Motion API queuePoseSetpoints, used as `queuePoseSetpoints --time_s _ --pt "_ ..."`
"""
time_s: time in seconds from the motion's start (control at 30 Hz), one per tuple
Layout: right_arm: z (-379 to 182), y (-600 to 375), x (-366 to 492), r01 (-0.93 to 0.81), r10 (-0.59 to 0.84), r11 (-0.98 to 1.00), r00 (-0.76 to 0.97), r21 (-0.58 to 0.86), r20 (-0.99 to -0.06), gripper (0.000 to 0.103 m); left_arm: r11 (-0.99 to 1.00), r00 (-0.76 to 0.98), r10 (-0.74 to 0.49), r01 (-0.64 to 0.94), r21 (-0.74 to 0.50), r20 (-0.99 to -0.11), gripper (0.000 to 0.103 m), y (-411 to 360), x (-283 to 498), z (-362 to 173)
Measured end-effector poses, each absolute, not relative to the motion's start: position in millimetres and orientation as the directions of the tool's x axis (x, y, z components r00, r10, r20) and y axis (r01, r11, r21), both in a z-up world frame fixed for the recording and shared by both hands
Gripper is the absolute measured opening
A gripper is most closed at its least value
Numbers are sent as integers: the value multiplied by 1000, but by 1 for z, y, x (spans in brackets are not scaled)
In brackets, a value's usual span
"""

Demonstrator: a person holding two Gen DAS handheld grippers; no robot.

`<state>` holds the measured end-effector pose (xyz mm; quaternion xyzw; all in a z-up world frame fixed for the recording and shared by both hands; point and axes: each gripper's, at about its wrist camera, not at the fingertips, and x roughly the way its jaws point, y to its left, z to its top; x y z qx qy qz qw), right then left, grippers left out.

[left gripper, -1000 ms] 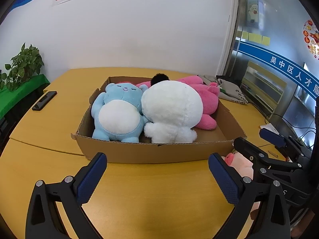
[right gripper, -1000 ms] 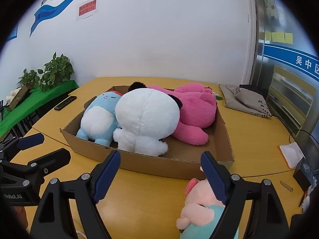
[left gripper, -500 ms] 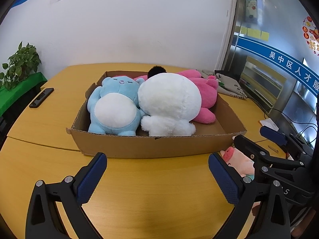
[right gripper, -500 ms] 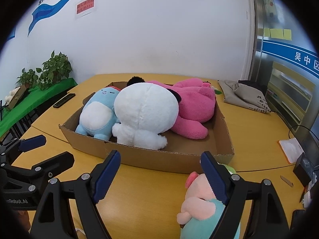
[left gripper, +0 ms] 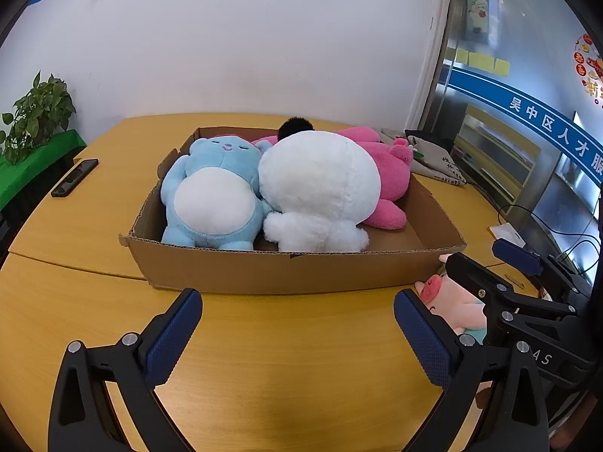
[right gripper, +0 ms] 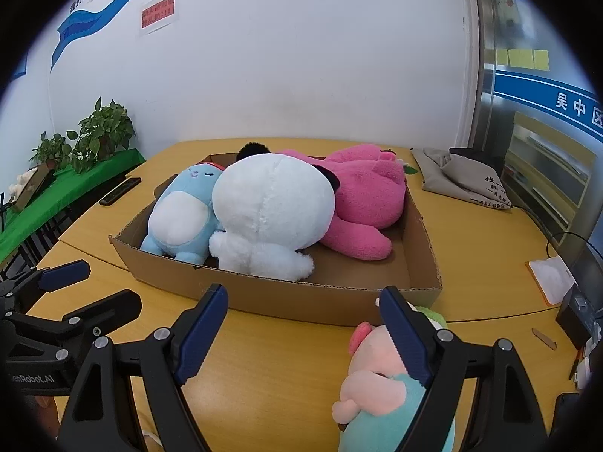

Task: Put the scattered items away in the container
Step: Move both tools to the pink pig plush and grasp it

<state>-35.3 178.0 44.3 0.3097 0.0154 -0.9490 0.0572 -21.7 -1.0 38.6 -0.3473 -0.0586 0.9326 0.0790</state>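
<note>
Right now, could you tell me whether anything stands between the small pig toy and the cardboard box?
Only the box's own near wall stands between; the pig toy lies just outside it on the table.

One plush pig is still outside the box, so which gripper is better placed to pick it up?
Right. The pig lies against the open right gripper, beside its right finger; the open left gripper faces bare table.

Three plush toys (right gripper: 271, 218) fill the cardboard box (right gripper: 301, 295).

Wall (right gripper: 301, 56): white, bearing a red notice (right gripper: 158, 15).
Table (left gripper: 282, 358): wooden, yellow, lying under bright light.
Plants (right gripper: 101, 132): sitting on green cloth, left.
</note>
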Motion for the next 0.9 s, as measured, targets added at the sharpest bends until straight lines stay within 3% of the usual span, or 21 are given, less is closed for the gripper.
queuePoseSetpoints --time_s 0.57,0.73,0.9 --pt "34 221 -14 85 -89 -996 -798 34 -596 83 -962 -681 267 -145 -232 -682 103 10 -30 22" --pt "4 255 -11 53 -45 -999 -734 9 -677 83 -918 -613 386 -187 -349 -689 103 19 -36 13" --pt "-41 262 -20 80 -84 -996 -628 44 -774 83 -914 -589 399 -194 -356 -703 103 30 -37 7"
